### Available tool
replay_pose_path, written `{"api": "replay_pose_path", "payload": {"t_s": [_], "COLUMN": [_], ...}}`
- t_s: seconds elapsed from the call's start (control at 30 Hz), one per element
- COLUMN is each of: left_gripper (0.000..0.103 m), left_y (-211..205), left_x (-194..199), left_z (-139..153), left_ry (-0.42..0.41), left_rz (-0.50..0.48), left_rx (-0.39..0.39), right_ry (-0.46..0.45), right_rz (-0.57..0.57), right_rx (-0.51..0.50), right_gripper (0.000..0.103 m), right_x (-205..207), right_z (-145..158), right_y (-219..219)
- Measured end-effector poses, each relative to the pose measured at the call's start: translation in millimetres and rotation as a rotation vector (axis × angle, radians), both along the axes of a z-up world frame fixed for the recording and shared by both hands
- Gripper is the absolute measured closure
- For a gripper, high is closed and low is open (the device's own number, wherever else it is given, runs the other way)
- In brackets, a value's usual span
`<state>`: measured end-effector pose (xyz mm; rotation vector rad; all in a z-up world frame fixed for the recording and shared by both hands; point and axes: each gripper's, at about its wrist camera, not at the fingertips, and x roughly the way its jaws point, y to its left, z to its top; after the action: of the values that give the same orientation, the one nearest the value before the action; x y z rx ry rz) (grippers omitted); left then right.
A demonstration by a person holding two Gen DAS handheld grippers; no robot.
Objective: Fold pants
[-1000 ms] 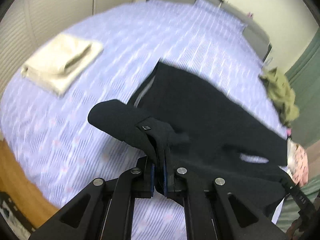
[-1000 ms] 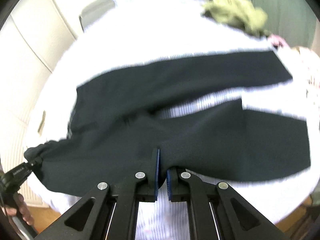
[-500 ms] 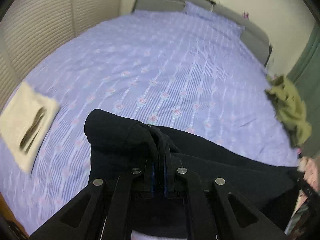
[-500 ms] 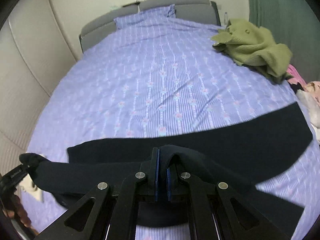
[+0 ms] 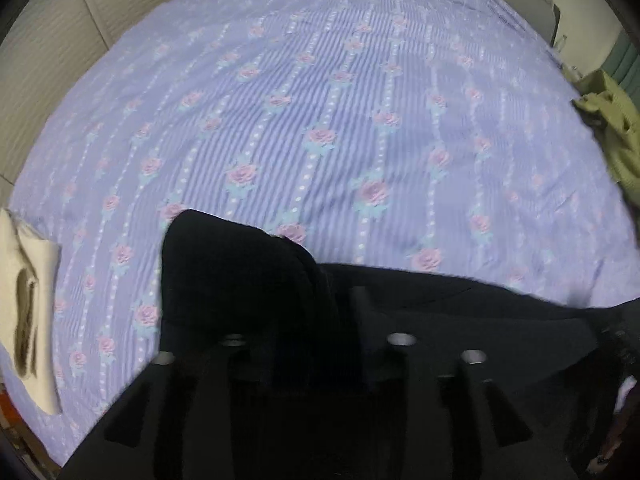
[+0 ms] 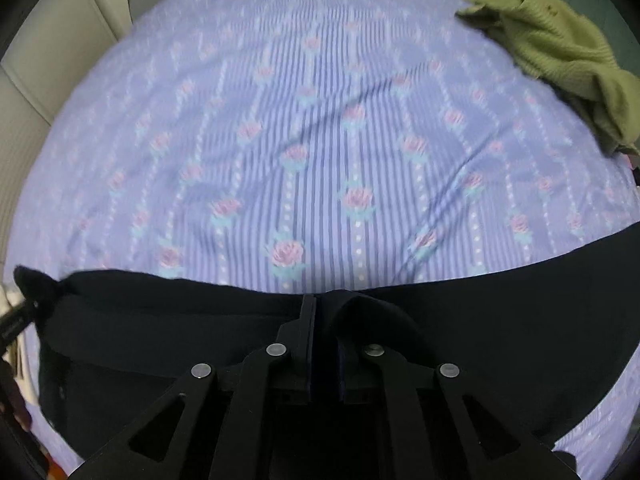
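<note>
The black pants (image 5: 460, 320) lie in a long band across the near part of the bed, also seen in the right wrist view (image 6: 500, 300). My left gripper (image 5: 316, 320) points steeply down at them. Its jaws are opening, and a rounded fold of the black cloth (image 5: 240, 272) still drapes over its left finger. My right gripper (image 6: 326, 320) is also opening. A narrow gap shows between its pads, and a loop of pants cloth (image 6: 372, 312) hangs over its right finger. A bunched end of the pants (image 6: 36, 284) sits at the far left.
The bed (image 5: 320, 120) has a lilac striped sheet with pink roses. A cream folded cloth (image 5: 28, 312) lies at its left edge. A crumpled green garment (image 6: 560, 56) sits at the far right, also visible in the left wrist view (image 5: 612, 128). Pale wall panels stand to the left.
Both grippers came down towards the bed with the pants, which now lie flat along the near side. Both pairs of jaws have parted, the left one widely.
</note>
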<state>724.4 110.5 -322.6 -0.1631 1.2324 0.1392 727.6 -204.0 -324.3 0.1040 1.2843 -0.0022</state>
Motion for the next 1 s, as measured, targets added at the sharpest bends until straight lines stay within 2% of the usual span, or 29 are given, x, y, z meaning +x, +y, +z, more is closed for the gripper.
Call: {"api": "replay_pose_path", "payload": {"t_s": [0.03, 0.07, 0.1, 0.13, 0.17, 0.27, 0.43, 0.63, 0.77, 0.9, 1.0], "left_gripper": [0.042, 0.031, 0.024, 0.024, 0.024, 0.024, 0.024, 0.024, 0.022, 0.022, 0.022], "left_y": [-1, -2, -3, -6, -9, -19, -44, -80, -111, -143, -171], "left_x": [-1, -3, -8, -11, -14, -30, -75, -148, -193, -224, -247], "left_z": [11, 22, 32, 40, 49, 67, 99, 138, 151, 150, 148], "left_ry": [-0.038, -0.074, -0.107, -0.128, -0.139, -0.152, -0.198, -0.252, -0.265, -0.229, -0.204], "left_rz": [0.002, 0.0, -0.002, -0.007, -0.023, -0.08, -0.206, -0.379, -0.482, -0.551, -0.588], "left_rx": [-0.014, -0.004, 0.01, 0.017, -0.001, -0.036, 0.032, 0.001, -0.017, -0.087, -0.116], "right_ry": [-0.003, -0.013, -0.026, -0.045, -0.06, -0.088, -0.155, -0.215, -0.194, -0.161, -0.135], "right_rz": [0.002, 0.005, 0.008, 0.012, 0.019, 0.047, 0.101, 0.073, 0.001, -0.099, -0.123], "right_rx": [0.023, 0.059, 0.088, 0.114, 0.126, 0.151, 0.171, 0.066, 0.015, 0.008, -0.015], "right_gripper": [0.073, 0.065, 0.051, 0.042, 0.04, 0.039, 0.039, 0.039, 0.039, 0.039, 0.039], "right_x": [0, -1, -3, -6, -9, -25, -69, -152, -213, -265, -302], "right_z": [3, 9, 15, 25, 34, 58, 102, 141, 154, 154, 149], "right_y": [0, 1, 2, 5, 8, 16, 19, -7, -36, -74, -96]}}
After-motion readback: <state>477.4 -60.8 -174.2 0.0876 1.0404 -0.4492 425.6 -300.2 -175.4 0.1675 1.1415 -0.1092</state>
